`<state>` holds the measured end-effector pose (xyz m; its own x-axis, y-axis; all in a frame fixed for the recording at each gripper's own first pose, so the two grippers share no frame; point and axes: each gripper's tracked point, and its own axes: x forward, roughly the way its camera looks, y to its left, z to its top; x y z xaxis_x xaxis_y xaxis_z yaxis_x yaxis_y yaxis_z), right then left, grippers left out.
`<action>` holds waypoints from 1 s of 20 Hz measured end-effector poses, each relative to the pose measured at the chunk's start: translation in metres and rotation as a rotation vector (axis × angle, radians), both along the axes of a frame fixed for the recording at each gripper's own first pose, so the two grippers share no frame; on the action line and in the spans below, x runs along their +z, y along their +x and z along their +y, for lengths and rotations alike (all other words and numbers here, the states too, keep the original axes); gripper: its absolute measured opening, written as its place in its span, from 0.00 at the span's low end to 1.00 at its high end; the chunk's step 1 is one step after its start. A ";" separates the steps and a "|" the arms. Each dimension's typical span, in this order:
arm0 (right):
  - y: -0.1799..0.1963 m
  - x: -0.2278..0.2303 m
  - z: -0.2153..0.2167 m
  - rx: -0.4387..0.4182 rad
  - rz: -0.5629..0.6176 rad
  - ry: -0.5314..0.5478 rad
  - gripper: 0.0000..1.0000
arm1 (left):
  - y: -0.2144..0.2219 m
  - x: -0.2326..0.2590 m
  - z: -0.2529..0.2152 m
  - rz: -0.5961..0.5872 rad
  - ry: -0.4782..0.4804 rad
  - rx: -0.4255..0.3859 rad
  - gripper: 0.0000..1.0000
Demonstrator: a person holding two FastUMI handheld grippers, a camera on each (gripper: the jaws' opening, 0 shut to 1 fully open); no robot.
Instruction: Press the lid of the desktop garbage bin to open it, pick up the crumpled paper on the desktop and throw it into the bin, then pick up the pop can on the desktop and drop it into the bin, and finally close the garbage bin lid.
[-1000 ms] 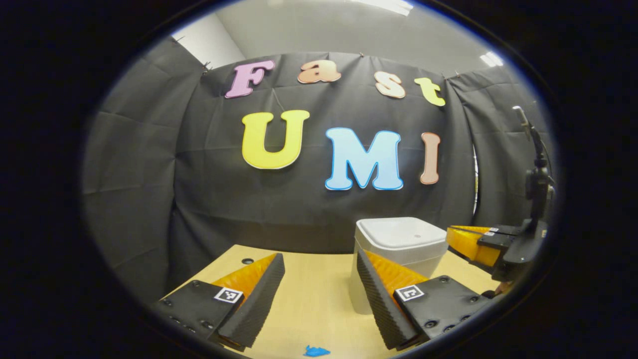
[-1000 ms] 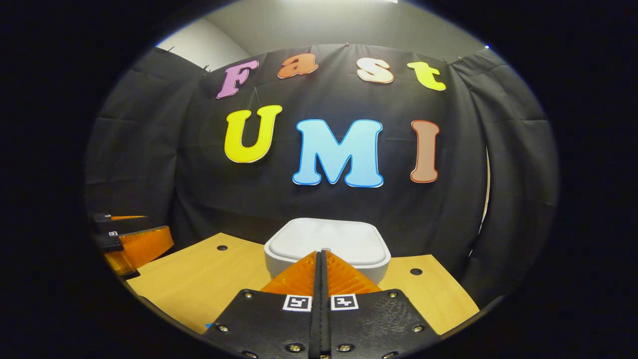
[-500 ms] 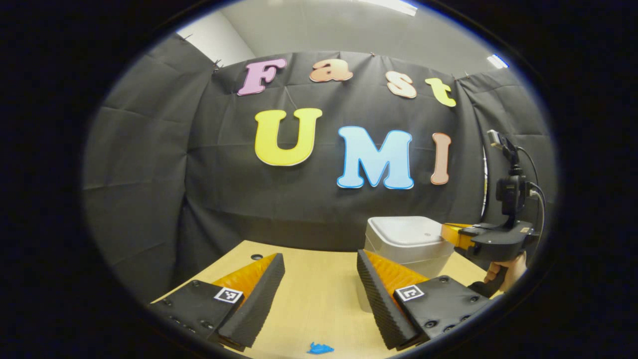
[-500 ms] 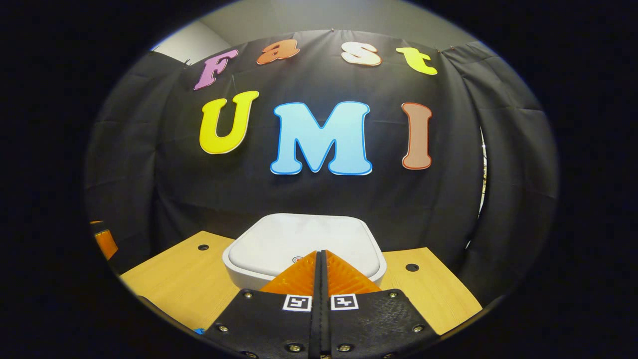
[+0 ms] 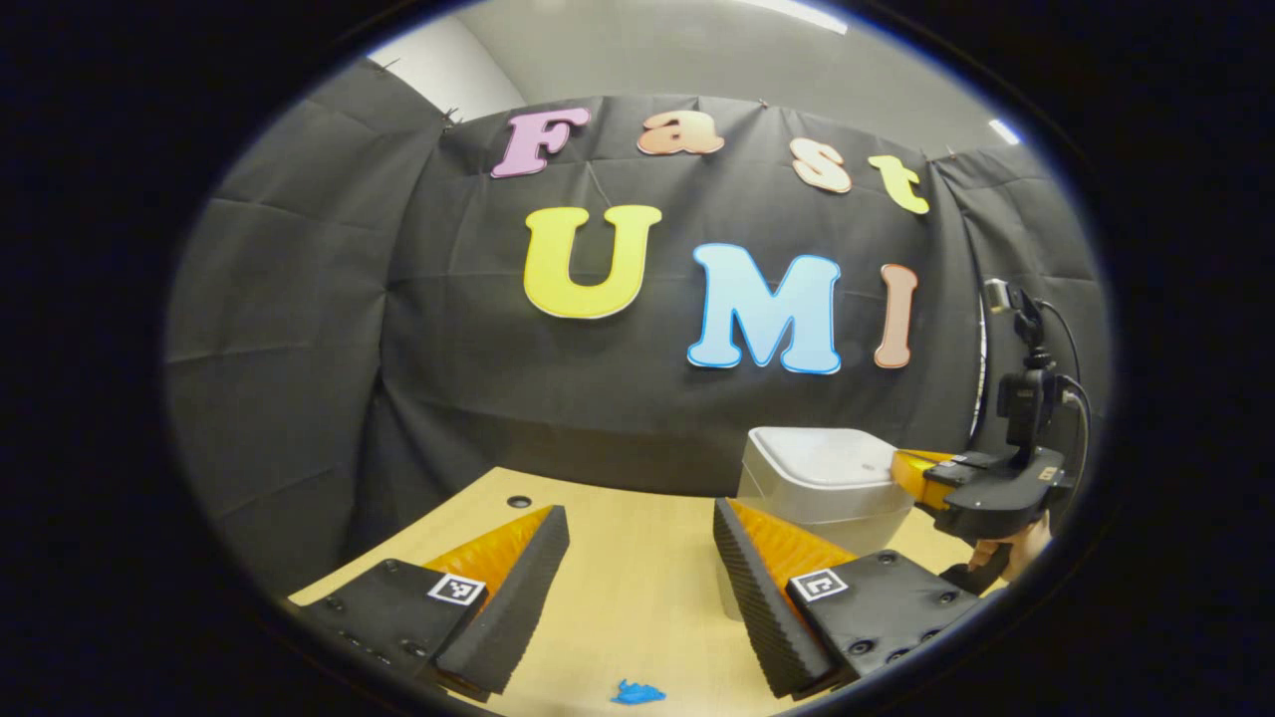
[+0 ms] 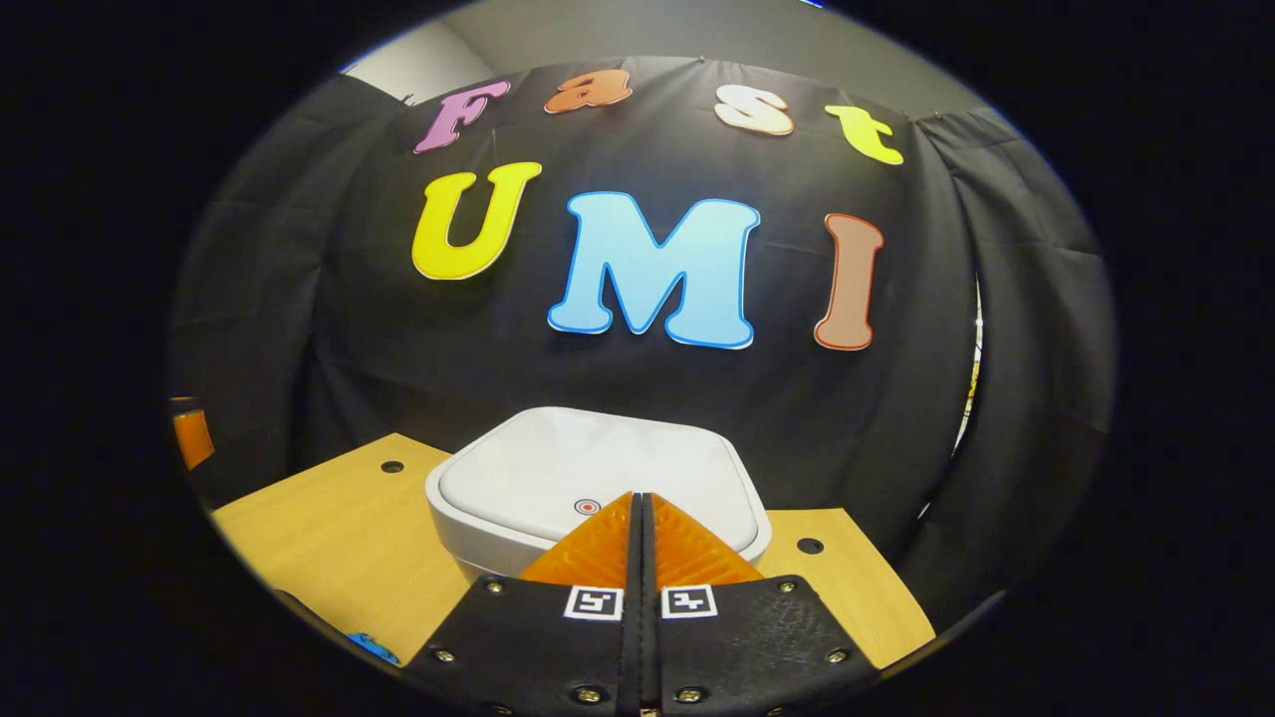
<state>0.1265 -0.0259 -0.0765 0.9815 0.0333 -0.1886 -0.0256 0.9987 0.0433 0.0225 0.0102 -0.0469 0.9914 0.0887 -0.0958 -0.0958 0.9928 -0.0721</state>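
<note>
The white garbage bin stands on the wooden desk with its lid down; a small red ring mark sits near the lid's front. My right gripper is shut, fingers pressed together with nothing between them, tips over the lid's front part just beside the mark. In the left gripper view the bin is at the right, and the right gripper, held by a hand, reaches over its top from the right. My left gripper is open above the desk, left of the bin.
The wooden desk has round holes near its back edge. A small blue scrap lies on the desk below my left gripper. Black cloth walls close the booth behind and at both sides.
My right gripper moved forward and down over the bin lid, so the lid looks larger and its red mark shows. The left view drifted left; the bin shifted right in it.
</note>
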 end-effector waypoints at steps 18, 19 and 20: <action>-0.021 0.059 -0.004 -0.017 -0.107 0.112 0.00 | -0.011 -0.007 0.003 0.000 -0.041 -0.006 0.96; -0.024 0.058 -0.003 -0.014 -0.109 0.112 0.00 | -0.009 -0.007 0.002 0.001 -0.036 -0.008 0.96; -0.027 0.060 -0.003 -0.012 -0.111 0.115 0.00 | -0.009 -0.008 0.002 0.001 -0.031 -0.010 0.96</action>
